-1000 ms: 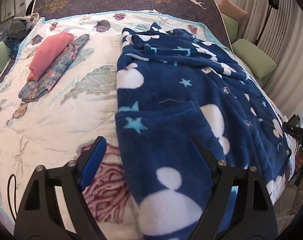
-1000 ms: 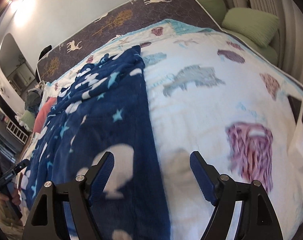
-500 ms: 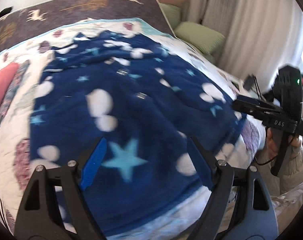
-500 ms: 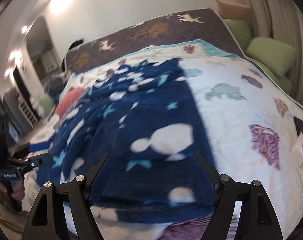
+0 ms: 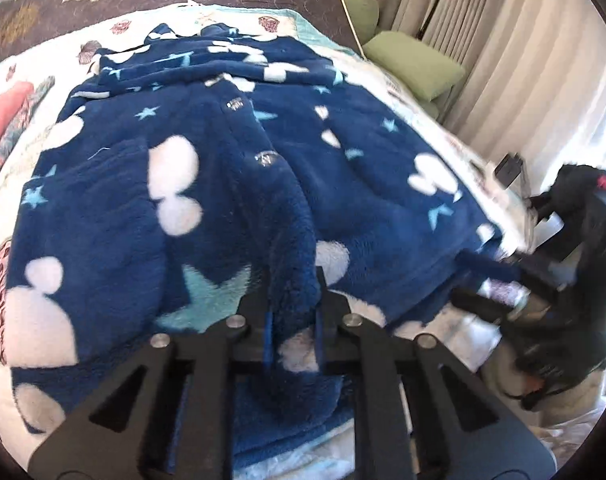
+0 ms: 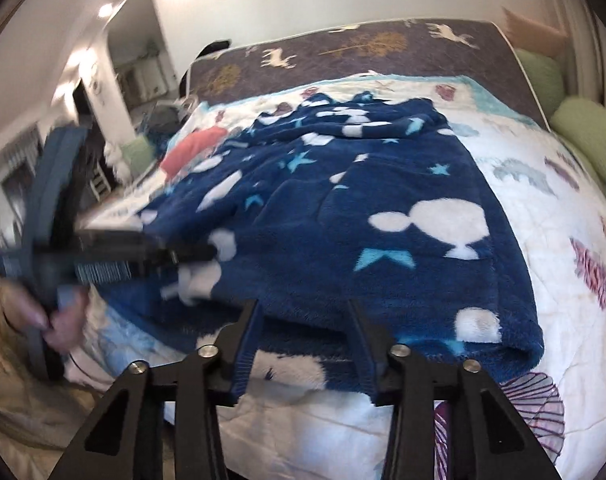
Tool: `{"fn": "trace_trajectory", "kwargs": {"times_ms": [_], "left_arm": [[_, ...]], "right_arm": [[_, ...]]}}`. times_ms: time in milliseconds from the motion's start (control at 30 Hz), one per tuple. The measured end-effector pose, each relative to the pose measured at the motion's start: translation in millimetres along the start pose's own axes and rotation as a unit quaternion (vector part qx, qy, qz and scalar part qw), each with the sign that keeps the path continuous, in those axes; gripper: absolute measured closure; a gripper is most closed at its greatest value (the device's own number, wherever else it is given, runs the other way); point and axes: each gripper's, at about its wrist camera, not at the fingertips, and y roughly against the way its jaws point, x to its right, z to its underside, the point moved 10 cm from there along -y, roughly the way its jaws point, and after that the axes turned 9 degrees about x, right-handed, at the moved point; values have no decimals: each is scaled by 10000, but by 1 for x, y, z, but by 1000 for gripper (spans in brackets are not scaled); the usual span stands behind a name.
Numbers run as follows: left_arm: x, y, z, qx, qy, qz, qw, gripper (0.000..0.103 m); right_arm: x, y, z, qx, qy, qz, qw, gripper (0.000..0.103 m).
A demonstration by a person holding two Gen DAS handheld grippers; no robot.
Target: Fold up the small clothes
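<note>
Half a second ago both pairs of fingers were spread wide above the blue pyjama top (image 5: 231, 184); now the left gripper (image 5: 293, 320) is seen pinched on a fold at its near hem. The right gripper (image 6: 303, 344) has been narrowed around the hem, though a firm grip cannot be confirmed. The top is spread on the bed (image 6: 543, 216). The opposite gripper is blurred in each view.

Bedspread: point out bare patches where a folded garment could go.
Bare bedspread lies between the blue fleece garment and green pillows. The other side is crowded: pink folded clothes. Both the left gripper and right gripper work the near hem.
</note>
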Motion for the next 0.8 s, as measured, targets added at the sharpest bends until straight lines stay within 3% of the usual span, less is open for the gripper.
{"fn": "trace_trajectory", "kwargs": {"times_ms": [133, 300, 533, 633, 800], "left_arm": [[-3, 11, -8, 130, -193, -130, 9996, 86], [-16, 13, -11, 127, -24, -203, 9997, 86], [-17, 21, -18, 238, -41, -139, 9996, 86], [-19, 18, -19, 212, 14, -90, 9997, 86], [-29, 17, -20, 189, 224, -17, 9996, 86]], "right_arm": [[-26, -6, 3, -40, 727, -94, 9973, 62], [-68, -24, 8, -142, 1668, -390, 9851, 62], [-81, -52, 9, -124, 2732, 61, 9619, 62], [-85, -62, 9, -37, 3074, 272, 9512, 57], [-87, -69, 2, 51, 3062, 294, 9515, 57]]}}
